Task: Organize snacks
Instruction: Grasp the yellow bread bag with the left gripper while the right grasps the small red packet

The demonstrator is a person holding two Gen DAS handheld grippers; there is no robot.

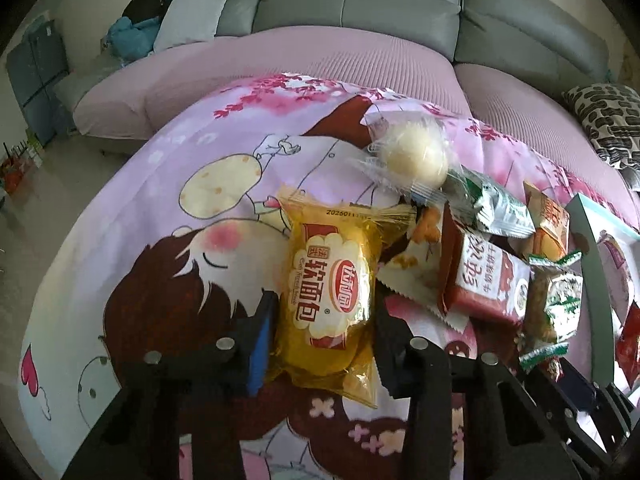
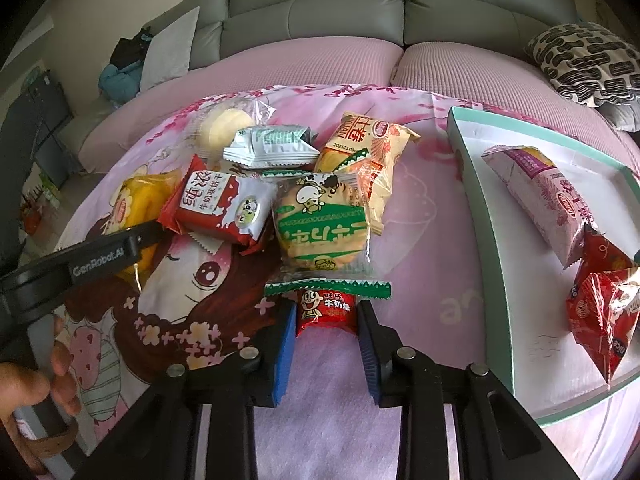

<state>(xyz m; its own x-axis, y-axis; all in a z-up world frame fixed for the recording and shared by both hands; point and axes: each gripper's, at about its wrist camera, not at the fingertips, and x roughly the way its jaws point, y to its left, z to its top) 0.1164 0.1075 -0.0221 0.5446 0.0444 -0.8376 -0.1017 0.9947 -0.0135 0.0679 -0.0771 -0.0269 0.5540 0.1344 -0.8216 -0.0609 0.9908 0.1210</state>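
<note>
Grey sofa behind; pink cartoon-print cloth (image 1: 168, 208) over the table. Left gripper (image 1: 320, 336) clenched on the yellow crinkly soft-bread packet (image 1: 332, 284), at the heap's 9 o'clock edge. Packet likely light, squashy, slick; mid-body grip suits it. Long axis runs 12 to 6 in the left view. Right gripper (image 2: 326, 332) grasps the small red milk-candy packet (image 2: 326, 312), teal-rimmed white box tray (image 2: 484, 224) at its 3 o'clock.

Beyond my cartoon-printed pink bedsheet (image 2: 420, 208) I see a grey leather sofa (image 2: 312, 12) and a black-and-white patterned cushion (image 2: 584, 64).
</note>
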